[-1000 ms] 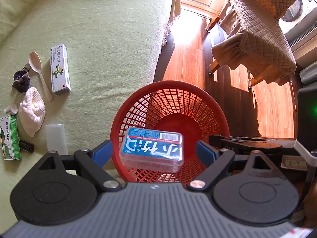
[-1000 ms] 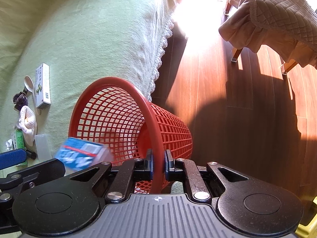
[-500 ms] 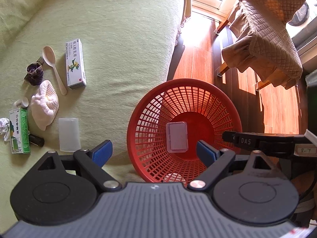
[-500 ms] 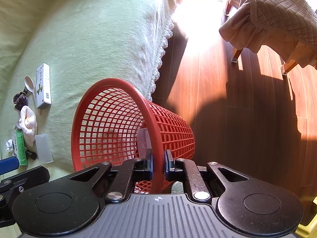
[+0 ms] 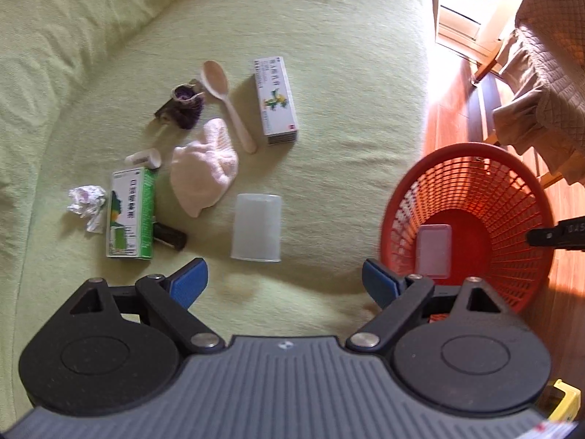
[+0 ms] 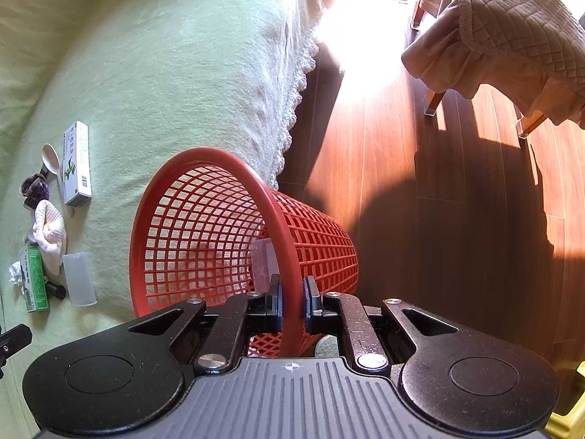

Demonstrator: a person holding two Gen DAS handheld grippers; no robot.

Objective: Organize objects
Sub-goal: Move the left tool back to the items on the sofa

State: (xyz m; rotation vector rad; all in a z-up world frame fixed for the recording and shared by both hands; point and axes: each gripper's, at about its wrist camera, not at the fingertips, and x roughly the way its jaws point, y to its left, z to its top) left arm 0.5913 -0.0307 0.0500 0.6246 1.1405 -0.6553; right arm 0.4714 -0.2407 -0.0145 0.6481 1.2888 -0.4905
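My right gripper is shut on the rim of the red mesh basket, held tilted at the edge of the green sofa. The basket holds a small clear plastic box, also seen through the mesh in the right wrist view. My left gripper is open and empty above the sofa cover, left of the basket. Just beyond it lie a translucent cup on its side, a green medicine box, a white cloth, a spoon and a white medicine box.
Also on the sofa: crumpled paper, a small black object, a white tube, a purple scrunchie. Wooden floor lies right of the sofa, with a quilt-covered chair beyond.
The blue-labelled box left my left gripper and dropped into the basket. My left gripper then swung left, away from the basket and toward the items on the sofa. The right gripper kept its hold.
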